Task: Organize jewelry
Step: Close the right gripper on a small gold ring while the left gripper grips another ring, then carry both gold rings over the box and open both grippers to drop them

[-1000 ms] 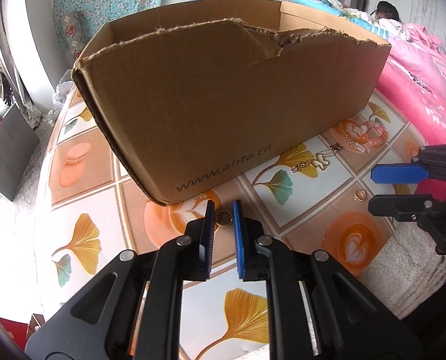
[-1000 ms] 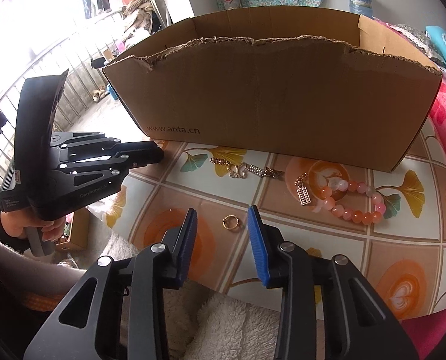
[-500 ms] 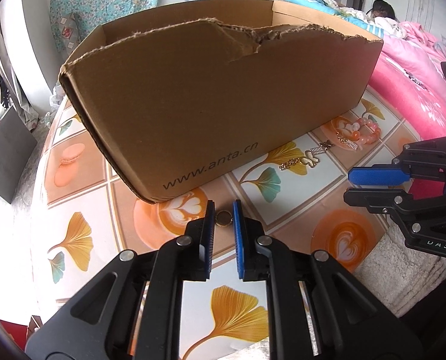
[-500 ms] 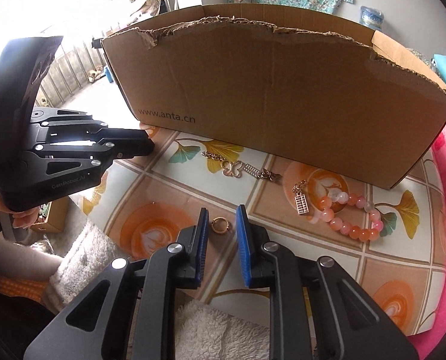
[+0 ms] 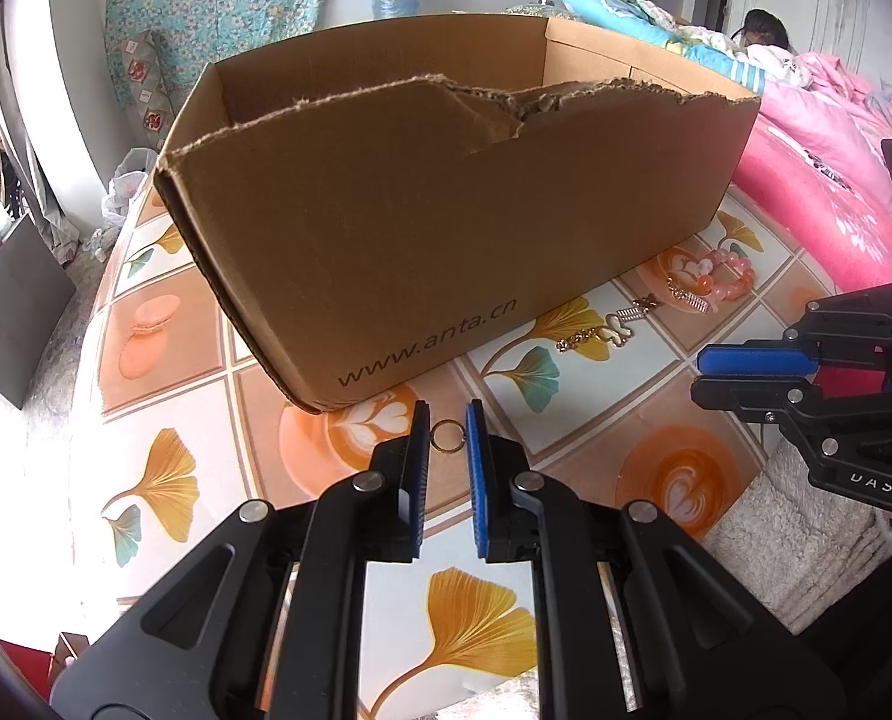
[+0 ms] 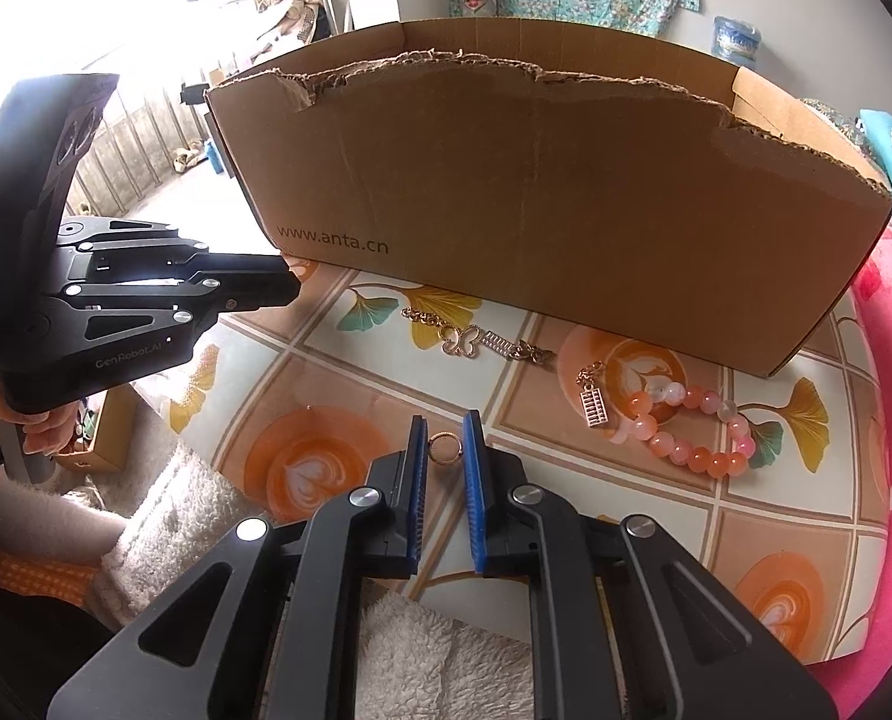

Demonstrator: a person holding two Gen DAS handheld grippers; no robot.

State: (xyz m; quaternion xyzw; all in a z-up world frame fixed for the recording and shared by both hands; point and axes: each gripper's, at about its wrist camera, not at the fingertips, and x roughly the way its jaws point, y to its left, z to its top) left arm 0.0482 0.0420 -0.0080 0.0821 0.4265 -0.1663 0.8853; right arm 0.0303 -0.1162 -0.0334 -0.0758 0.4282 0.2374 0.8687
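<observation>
My left gripper (image 5: pixel 448 437) is shut on a small gold ring (image 5: pixel 448 435) and holds it above the patterned table, in front of the cardboard box (image 5: pixel 446 210). My right gripper (image 6: pixel 445 449) is shut on a second gold ring (image 6: pixel 444 449) near the table's front edge. A gold butterfly chain (image 6: pixel 476 341) and a pink bead bracelet (image 6: pixel 686 426) with a gold charm lie on the table before the box (image 6: pixel 554 198). Each gripper shows in the other view: the right gripper (image 5: pixel 752 369) and the left gripper (image 6: pixel 284 288).
The patterned tabletop (image 5: pixel 164 396) carries the open-topped box at its middle. A pink quilt (image 5: pixel 824 180) lies to the right. A fluffy white cloth (image 6: pixel 422 654) sits at the table's front edge. A dark board (image 5: pixel 8 306) stands at far left.
The right gripper has closed on its ring. The left gripper has risen with its ring, so the box's inside now shows.
</observation>
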